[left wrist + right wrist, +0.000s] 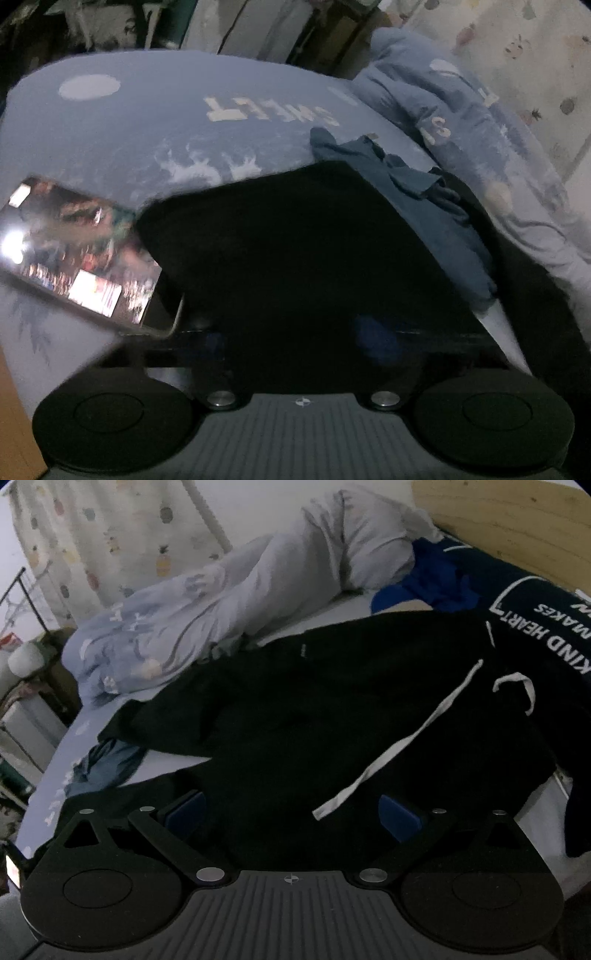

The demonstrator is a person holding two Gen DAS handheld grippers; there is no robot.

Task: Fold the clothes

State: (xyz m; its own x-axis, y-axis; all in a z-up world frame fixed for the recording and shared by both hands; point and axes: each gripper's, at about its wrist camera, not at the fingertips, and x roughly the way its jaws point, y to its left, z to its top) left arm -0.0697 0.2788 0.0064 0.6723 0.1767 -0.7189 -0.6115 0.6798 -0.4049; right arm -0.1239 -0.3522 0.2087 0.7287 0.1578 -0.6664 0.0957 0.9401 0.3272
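Folding has barely begun, by the look of it: the black hoodie (332, 701) lies spread across the bed (129, 147), its body fairly flat but with the white drawstring (399, 746) trailing loose and no neat fold showing. The right gripper (291, 812) hovers low over the near edge with its jaws wide, cloth between them but not pinched. The left gripper (291, 339) sits low over the same dark cloth; its jaws look wide too, though the view is dim. A phone (77, 251) with a lit screen lies just beside the hoodie's edge, and a crumpled blue garment (417, 192) overlaps its far side; both could get in the way. A bunched duvet (221, 602) is heaped along the far side.
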